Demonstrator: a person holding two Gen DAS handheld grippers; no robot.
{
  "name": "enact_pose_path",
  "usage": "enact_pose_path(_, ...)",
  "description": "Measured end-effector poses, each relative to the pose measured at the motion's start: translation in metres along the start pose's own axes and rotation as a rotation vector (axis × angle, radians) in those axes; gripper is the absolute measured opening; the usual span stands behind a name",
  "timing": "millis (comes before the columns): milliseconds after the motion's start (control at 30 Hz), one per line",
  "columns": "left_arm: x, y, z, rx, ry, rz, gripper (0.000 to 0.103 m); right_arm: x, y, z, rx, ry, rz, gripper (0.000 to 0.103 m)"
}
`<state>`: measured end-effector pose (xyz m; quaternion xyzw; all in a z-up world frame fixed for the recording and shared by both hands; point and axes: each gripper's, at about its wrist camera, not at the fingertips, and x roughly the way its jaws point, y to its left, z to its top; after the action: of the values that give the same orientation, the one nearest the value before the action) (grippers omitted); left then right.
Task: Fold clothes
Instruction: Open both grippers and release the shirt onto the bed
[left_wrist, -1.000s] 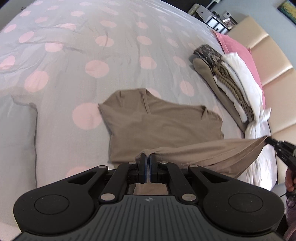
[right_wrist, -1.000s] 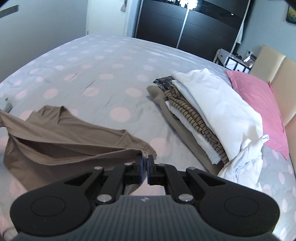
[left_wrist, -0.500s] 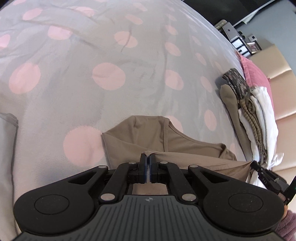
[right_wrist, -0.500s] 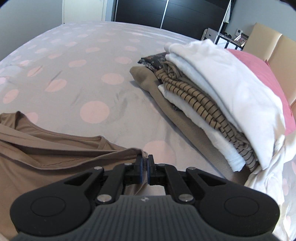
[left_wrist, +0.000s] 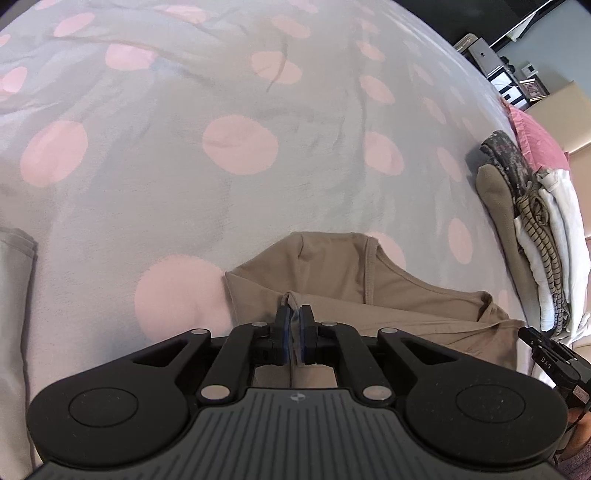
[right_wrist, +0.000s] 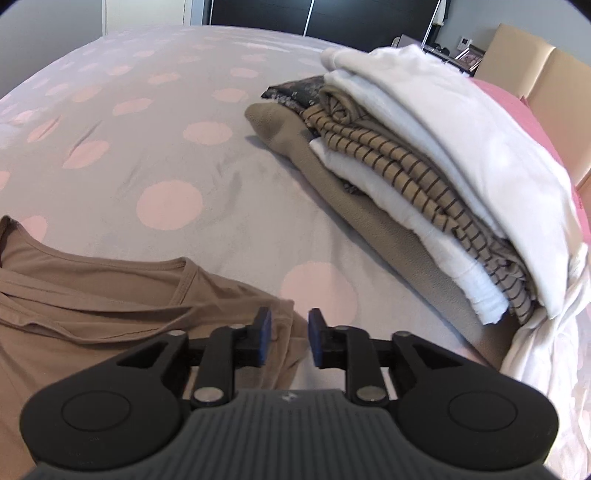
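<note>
Left wrist view: the left gripper (left_wrist: 294, 325) has its jaws nearly together, with a thin fold of the tan shirt (left_wrist: 354, 273) pinched between the blue pads. In the right wrist view, the right gripper (right_wrist: 290, 338) has its jaws parted by a clear gap, the shirt (right_wrist: 110, 295) lying slack between and under them, not clamped.

Half a second ago both grippers were clamped on the fabric; the right one has since let go, and the folded edge it carried now rests on the shirt's lower layer. The left gripper's jaws have eased slightly apart but still pinch the cloth.

The shirt is smooth, thin knit with a stitched V-neck, lying doubled over on the grey bedspread (left_wrist: 258, 192) with large pink dots. To the right sits a stack of folded clothes (right_wrist: 424, 155): white, striped tan, dark patterned, and fleecy olive.
</note>
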<state>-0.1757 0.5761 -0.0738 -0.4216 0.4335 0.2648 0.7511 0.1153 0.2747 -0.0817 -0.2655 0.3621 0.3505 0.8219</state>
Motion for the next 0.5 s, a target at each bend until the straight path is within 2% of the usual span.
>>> enact_pose_path(33, -0.005, -0.001, -0.001, 0.005, -0.014, 0.000, 0.015, -0.004, -0.002, 0.000, 0.008, -0.006, 0.005, 0.028)
enact_pose_path(67, -0.010, -0.003, -0.003, 0.015, -0.029, 0.002, 0.017, -0.008, -0.003, 0.001, 0.016, -0.012, 0.015, 0.028)
enact_pose_path(167, -0.013, -0.021, -0.015, 0.105, -0.021, -0.012, 0.017, -0.020, 0.001, -0.001, 0.019, -0.024, 0.094, 0.027)
enact_pose_path(367, -0.010, -0.057, -0.042, 0.286, 0.017, -0.025, 0.015, -0.030, 0.037, -0.017, -0.062, -0.005, 0.271, 0.018)
enact_pose_path(500, 0.010, -0.064, -0.059, 0.354, 0.085, 0.023, 0.014, -0.021, 0.060, -0.029, -0.126, 0.026, 0.304, 0.017)
